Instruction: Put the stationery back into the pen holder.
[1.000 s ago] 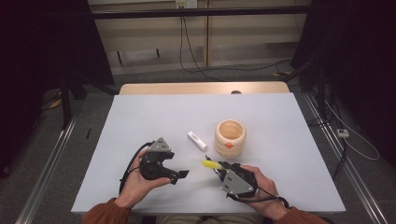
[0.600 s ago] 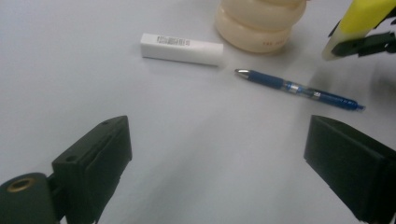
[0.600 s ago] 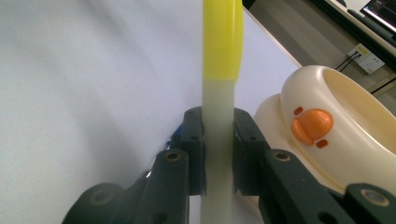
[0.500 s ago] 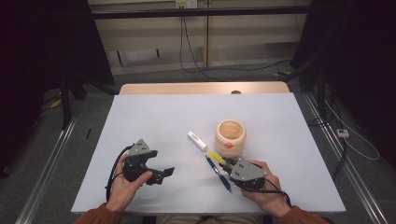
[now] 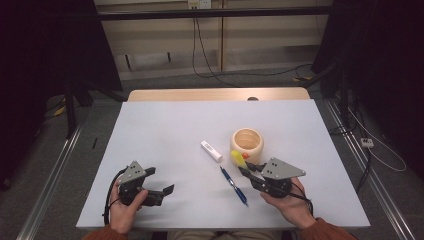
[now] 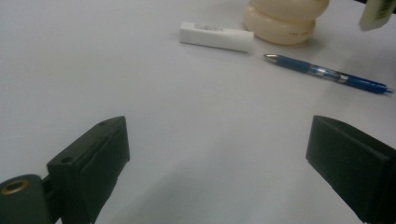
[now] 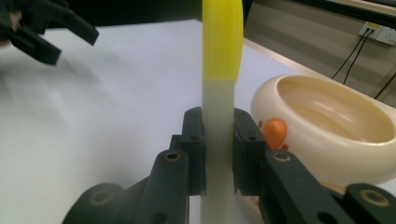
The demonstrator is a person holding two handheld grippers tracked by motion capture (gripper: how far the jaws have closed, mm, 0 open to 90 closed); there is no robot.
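My right gripper [image 5: 243, 167] [image 7: 218, 154] is shut on a white marker with a yellow cap [image 5: 236, 156] [image 7: 221, 70], which stands upright between the jaws, just in front of a cream cup [image 5: 246, 142] [image 7: 327, 126]. A blue pen [image 5: 234, 185] [image 6: 327, 73] lies on the table left of that gripper. A white stick [image 5: 211, 151] [image 6: 216, 36] lies left of the cup [image 6: 285, 21]. My left gripper [image 5: 161, 181] [image 6: 219, 158] sits low near the front left, jaws wide open with nothing between them. It also appears far off in the right gripper view [image 7: 46, 28].
The white table [image 5: 165, 130] ends in a wooden strip [image 5: 215, 94] at the far edge. An orange figure [image 7: 273, 130] marks the cup's side. Dark floor, rails and cables surround the table.
The left gripper has moved left and down toward the front left corner. The right gripper has moved right, toward the cup, with the marker, uncovering the blue pen on the table.
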